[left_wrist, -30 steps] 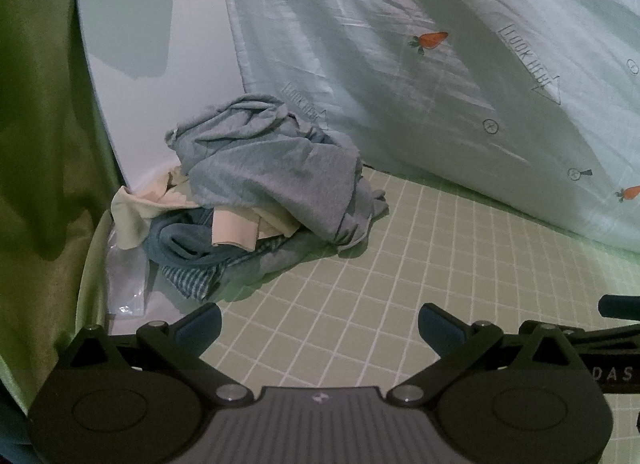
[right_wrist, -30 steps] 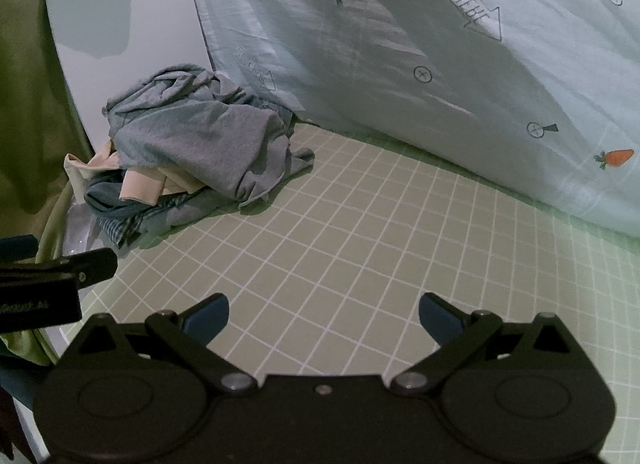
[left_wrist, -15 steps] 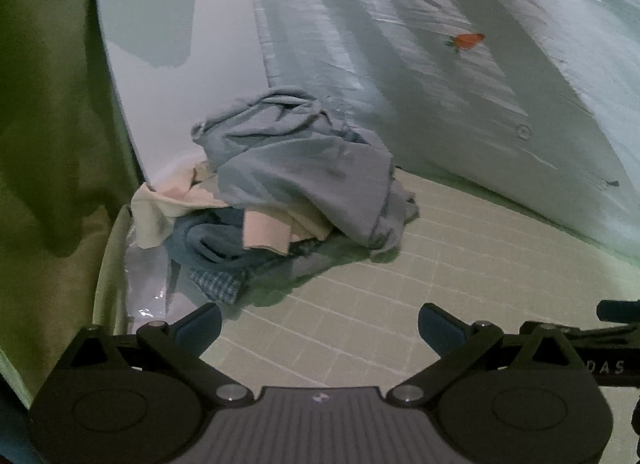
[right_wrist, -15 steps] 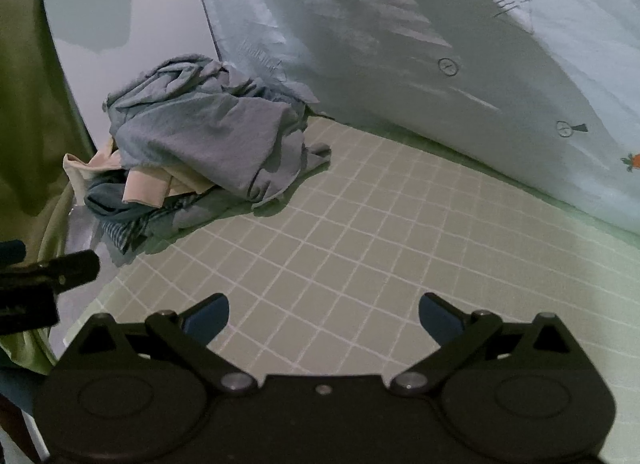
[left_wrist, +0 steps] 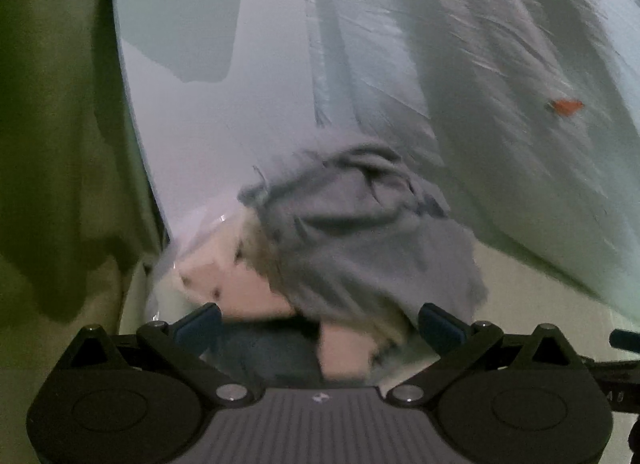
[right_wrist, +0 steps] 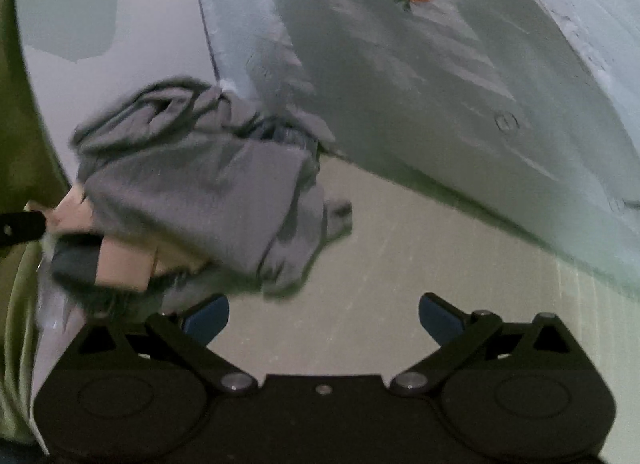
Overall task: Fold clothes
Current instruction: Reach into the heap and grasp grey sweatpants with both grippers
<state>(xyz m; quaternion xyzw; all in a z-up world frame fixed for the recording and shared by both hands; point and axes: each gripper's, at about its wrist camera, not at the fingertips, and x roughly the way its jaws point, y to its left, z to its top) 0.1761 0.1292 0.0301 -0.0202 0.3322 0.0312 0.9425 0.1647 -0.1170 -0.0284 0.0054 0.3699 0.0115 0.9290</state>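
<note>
- Two blue-tipped fingers of the left gripper (left_wrist: 320,322) stand wide apart with nothing clamped, right over the clothes pile (left_wrist: 344,260): a grey garment (left_wrist: 372,240) on top, a cream piece (left_wrist: 236,284) beneath. A white panel (left_wrist: 208,112), an olive cloth (left_wrist: 60,144) and a carrot-print sheet (left_wrist: 520,112) hem it in. Half a second ago the pile lay well ahead; now it fills the gap, blurred.
- Right wrist view: the right gripper (right_wrist: 324,314) is spread wide and empty above the pale grid mat (right_wrist: 400,264), with the pile at its left finger. The left gripper's tip (right_wrist: 20,224) touches the pile's left edge; earlier it sat lower, clear of it.
</note>
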